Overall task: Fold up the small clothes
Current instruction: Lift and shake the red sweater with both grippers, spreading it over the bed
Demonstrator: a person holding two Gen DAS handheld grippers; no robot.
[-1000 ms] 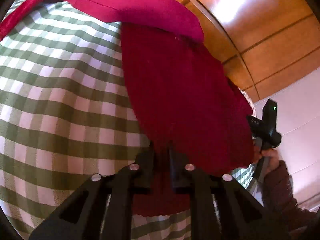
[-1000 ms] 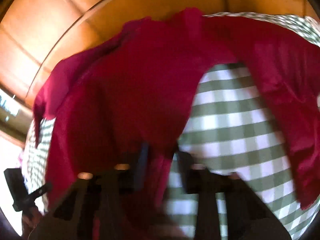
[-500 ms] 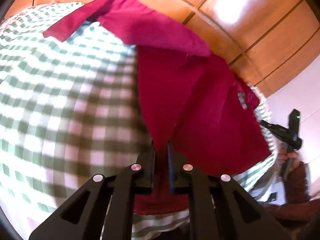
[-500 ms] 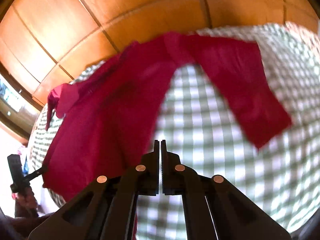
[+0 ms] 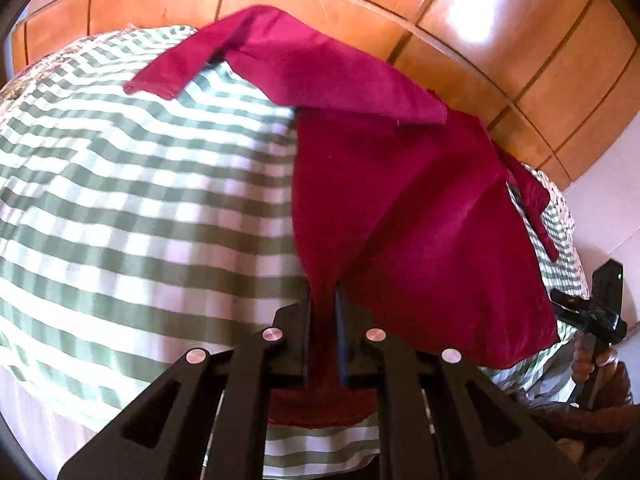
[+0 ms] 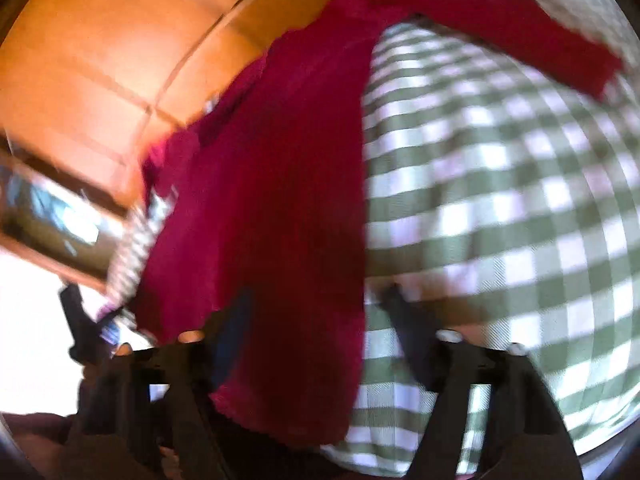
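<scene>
Left wrist view: the left gripper [image 5: 322, 312] has its jaws pressed together on a pinch of the red garment [image 5: 404, 208], at the near hem. From the jaws the garment runs away and to the right over the green checked cloth [image 5: 120, 208], its long axis pointing from the jaws toward the wooden panels [image 5: 520, 60]. One sleeve [image 5: 256, 60] lies across the far end, to the left of the jaws' line. The right gripper [image 5: 596, 312], held by a hand [image 5: 592, 360], is far to the right of these jaws, past the garment's right edge.

Right wrist view: the picture is blurred. The right gripper [image 6: 316, 320] has just been opening, and its jaws now stand spread. The red garment [image 6: 280, 200] lies between them and ahead, but the pads do not press it. The checked cloth [image 6: 500, 200] is to the right of the jaws.

I judge the coming fold depends on the left hand, which alone holds the hem. No container is seen.
</scene>
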